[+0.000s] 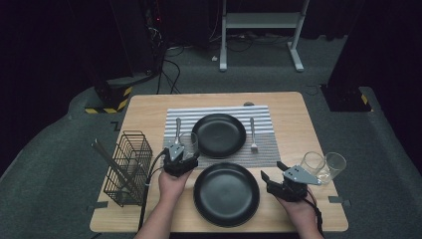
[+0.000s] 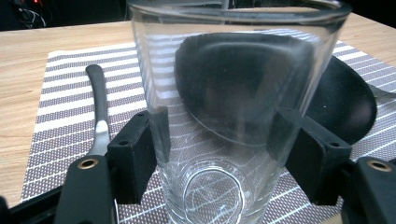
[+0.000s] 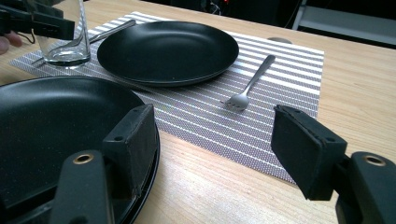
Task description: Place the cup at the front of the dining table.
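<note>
Left gripper [image 1: 180,158] clamps a clear glass [image 2: 233,116] by its lower wall, base on or just above the striped mat [image 1: 263,149], beside the knife [image 2: 99,112] and touching-close to the far plate [image 1: 219,135]; risk: smooth glass may slip in the hard black pads, or clip the plate rim or knife if tilted; right gripper [image 3: 212,149] gapes idle, left jaw over the near plate [image 3: 51,121]; plates matte black, round; fork [image 3: 247,86] brushed metal; mat woven.

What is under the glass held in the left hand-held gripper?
The glass stands on the striped placemat, beside the far black plate. The mat's stripes show through its clear base. A utensil lies just left of it; where that utensil's end lies is hidden by the jaw.
</note>
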A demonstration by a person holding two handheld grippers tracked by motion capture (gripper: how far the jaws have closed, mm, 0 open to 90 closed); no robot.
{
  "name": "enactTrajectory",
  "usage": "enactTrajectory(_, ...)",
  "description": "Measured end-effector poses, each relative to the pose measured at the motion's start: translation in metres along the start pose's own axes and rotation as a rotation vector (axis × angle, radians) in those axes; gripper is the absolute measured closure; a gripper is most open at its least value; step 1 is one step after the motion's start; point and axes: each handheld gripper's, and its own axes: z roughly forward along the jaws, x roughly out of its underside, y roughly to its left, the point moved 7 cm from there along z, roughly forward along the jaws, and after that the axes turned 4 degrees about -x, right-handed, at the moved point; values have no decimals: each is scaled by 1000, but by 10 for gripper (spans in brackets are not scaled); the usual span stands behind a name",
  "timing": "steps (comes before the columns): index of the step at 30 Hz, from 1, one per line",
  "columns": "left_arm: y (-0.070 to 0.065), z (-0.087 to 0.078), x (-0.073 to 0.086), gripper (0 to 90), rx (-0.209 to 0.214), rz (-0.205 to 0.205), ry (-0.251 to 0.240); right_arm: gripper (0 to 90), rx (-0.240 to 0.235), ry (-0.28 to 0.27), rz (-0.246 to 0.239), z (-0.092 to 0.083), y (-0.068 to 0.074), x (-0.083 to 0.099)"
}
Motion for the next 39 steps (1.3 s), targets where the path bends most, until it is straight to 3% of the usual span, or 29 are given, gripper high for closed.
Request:
enactTrajectory(19, 11, 13, -1, 313, -29, 6, 8, 312, 6, 11, -4, 0, 0, 5)
enactTrajectory(26, 15, 17, -4, 313, -30, -14, -3, 312, 5, 15, -1, 1, 1, 6)
enactTrajectory(34, 15, 20, 2, 312, -47, 26, 7, 313, 8, 20, -9, 1, 1, 8)
enactTrajectory(39, 15, 19, 3, 311, -44, 9, -2, 313, 4, 20, -13, 2, 3, 8)
